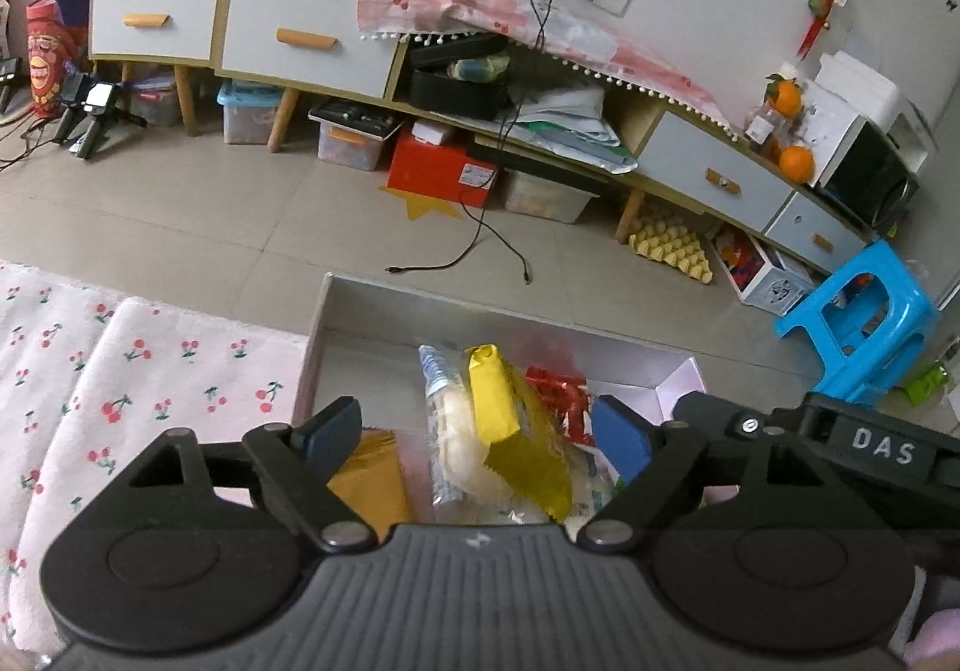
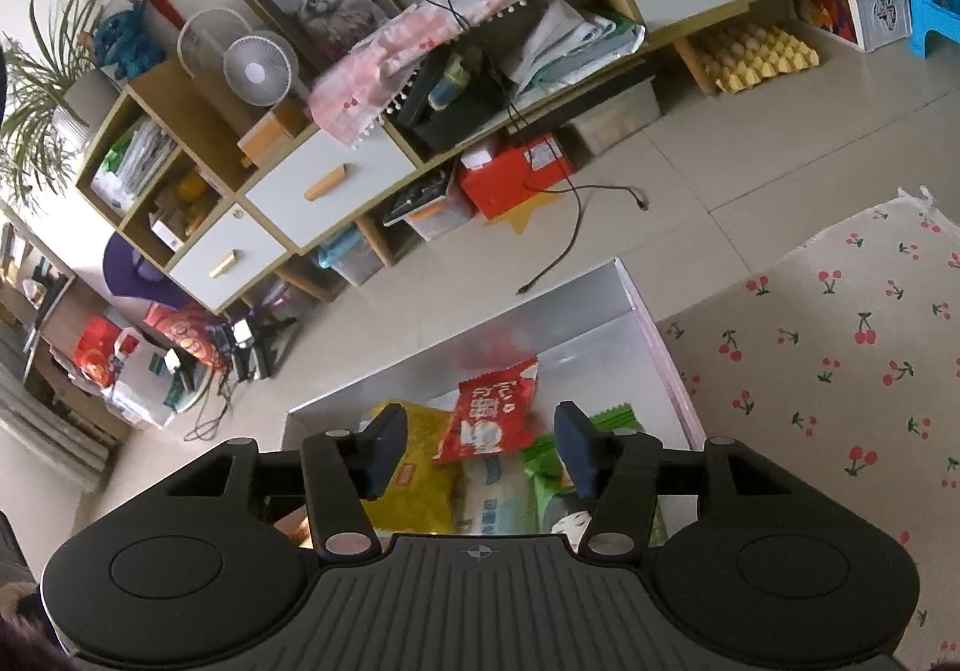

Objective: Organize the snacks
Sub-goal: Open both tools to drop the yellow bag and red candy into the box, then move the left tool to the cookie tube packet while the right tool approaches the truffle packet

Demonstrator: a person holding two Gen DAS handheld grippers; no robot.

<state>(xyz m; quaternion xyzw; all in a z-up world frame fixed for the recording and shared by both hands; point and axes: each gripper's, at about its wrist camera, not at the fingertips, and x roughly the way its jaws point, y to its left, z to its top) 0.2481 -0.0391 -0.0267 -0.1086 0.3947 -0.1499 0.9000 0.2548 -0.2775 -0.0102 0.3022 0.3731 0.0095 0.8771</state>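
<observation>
Both my grippers are hanging over the box on the floor, snacks piled inside it. My left gripper is spread wide above the yellow packet, not touching it. My right gripper is partly open over the red packet, holding nothing.

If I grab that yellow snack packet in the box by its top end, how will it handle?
The yellow snack packet looks like creased foil film, so it will probably flop and crinkle, not stay stiff. Its glossy surface may slip between the pads. It lies loosely atop the clear packet, so it likely lifts light and free.
</observation>
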